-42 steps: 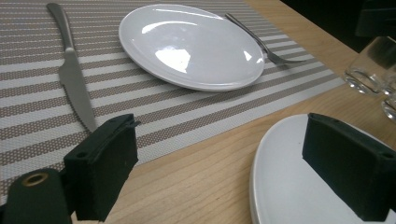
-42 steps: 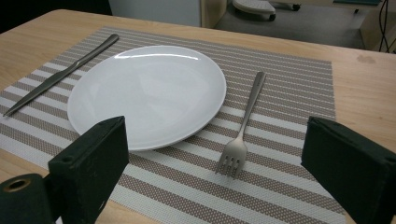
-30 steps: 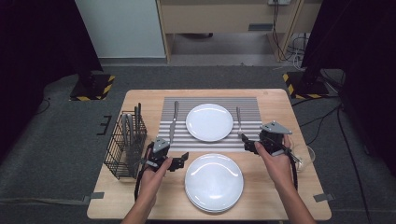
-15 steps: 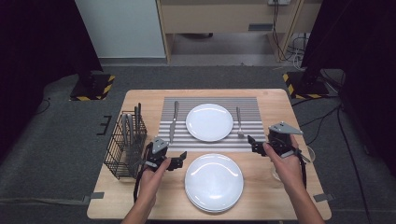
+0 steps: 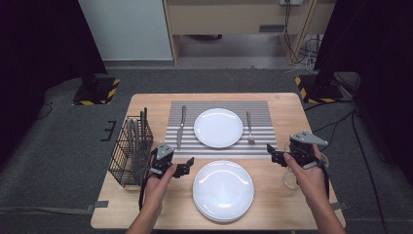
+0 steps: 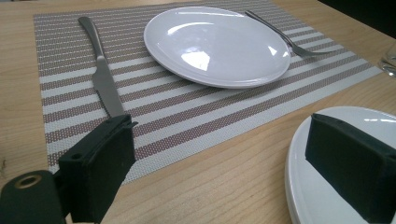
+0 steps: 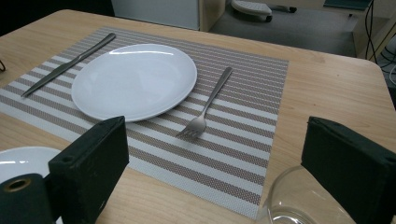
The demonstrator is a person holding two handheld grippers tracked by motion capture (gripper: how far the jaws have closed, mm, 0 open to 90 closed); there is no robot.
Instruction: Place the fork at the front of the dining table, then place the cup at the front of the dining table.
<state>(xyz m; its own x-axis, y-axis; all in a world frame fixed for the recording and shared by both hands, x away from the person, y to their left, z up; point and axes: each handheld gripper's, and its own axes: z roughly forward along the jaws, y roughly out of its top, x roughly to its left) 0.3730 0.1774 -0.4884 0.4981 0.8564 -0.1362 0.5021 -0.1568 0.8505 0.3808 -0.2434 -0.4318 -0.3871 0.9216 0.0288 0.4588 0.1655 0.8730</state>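
Table (image 5: 146,204), R gripper (image 5: 273,156) over glass (image 5: 292,178) rim

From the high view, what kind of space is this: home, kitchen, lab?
Most likely a lab or recording room, not a home. A staged place setting on a wooden table sits on grey carpet, flanked by black stands with hazard-striped bases, and loose cables run beneath a bench behind.

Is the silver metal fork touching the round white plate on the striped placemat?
Apart. In the right gripper view, a strip of striped placemat shows along the whole gap between the silver metal fork and the rim of the round white plate.
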